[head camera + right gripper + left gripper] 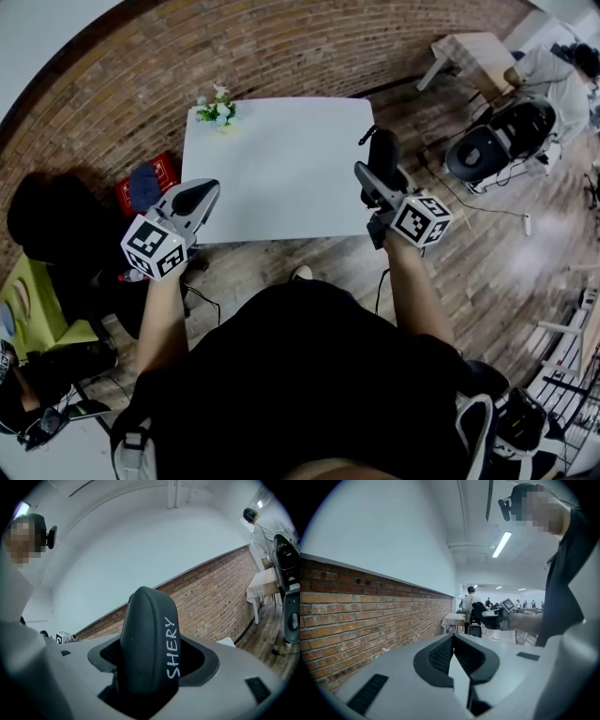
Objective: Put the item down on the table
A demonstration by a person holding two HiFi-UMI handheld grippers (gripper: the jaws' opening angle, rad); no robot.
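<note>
Over right edge of tabletop [281,159], right gripper [375,178] is clamping dark case [150,639] in half-open jaws, with case's long axis sticking out beyond jaws. Bare surface is lying to left. Left gripper [200,194] jaws are pressing together, empty.

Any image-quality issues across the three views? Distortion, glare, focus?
Head view: strong fisheye, the brick wall bows into an arc, lighting even. Left gripper view: ceiling light blown out, corners black. Right gripper view: dark case fills the centre, its SHERY lettering sharp, corners black.
</note>
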